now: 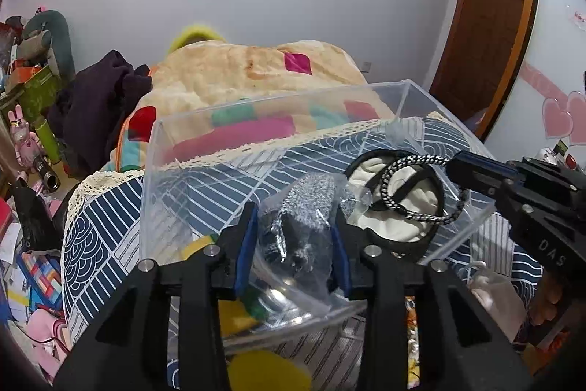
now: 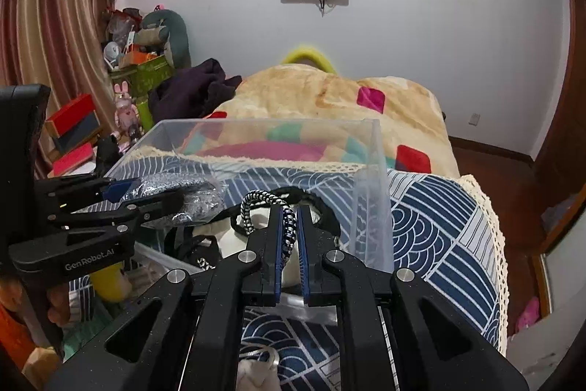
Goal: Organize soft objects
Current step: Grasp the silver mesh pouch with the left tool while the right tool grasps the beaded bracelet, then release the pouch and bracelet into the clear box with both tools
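Placement step: left gripper (image 1: 293,244) clamped on bagged grey knit (image 1: 307,207), right gripper (image 2: 291,237) clamped on braided cord loop (image 2: 260,204) — both mid-frame over clear bin (image 1: 256,105). Lower fully inside before releasing — bag probably slippery.

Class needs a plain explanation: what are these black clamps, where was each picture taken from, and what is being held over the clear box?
No robot: a person holds two clamps, each carrying a camera looking along its fingers. In the left camera's picture, the left hand-held gripper is shut on a plastic-wrapped grey item. In the right camera's picture, the right hand-held gripper pinches a black-and-white braided cord. Both are at a clear plastic box on a blue patterned cloth; a white, black-edged soft piece lies inside.
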Demonstrator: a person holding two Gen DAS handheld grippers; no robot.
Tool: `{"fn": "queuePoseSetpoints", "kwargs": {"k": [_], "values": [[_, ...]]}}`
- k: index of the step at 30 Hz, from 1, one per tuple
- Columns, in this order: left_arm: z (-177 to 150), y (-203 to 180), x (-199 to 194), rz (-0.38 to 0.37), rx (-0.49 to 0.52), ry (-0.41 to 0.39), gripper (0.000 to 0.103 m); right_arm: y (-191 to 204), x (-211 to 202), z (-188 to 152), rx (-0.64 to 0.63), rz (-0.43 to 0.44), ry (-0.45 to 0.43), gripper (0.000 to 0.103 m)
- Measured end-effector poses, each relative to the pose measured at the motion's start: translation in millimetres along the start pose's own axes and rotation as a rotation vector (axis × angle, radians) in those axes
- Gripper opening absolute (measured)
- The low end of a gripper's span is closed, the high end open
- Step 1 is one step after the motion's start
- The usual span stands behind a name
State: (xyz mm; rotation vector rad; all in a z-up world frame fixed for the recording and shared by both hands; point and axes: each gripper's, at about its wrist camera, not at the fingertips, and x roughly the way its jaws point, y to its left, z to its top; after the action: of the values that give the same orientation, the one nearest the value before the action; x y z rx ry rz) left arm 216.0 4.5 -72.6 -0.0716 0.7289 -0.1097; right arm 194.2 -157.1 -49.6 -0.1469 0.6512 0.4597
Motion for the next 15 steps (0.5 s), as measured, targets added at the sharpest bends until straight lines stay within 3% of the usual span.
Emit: {"fn": "queuePoseSetpoints", "kwargs": {"k": [2,7,15], "values": [[-1,-1,-6,0.000,0.005,-0.011,0.050,0,-2,0,-0.002,-0.002,0.004,0.012],[-3,-4,-27,-0.015,0.012,-0.051,0.062,-1,-15,-2,-0.002,-0.012,-0.028,0.048],[-2,-6,-69,-0.021,0.014,-0.140,0.078,1,-45,1,-0.013,-0.033,-0.112,0.071]]}}
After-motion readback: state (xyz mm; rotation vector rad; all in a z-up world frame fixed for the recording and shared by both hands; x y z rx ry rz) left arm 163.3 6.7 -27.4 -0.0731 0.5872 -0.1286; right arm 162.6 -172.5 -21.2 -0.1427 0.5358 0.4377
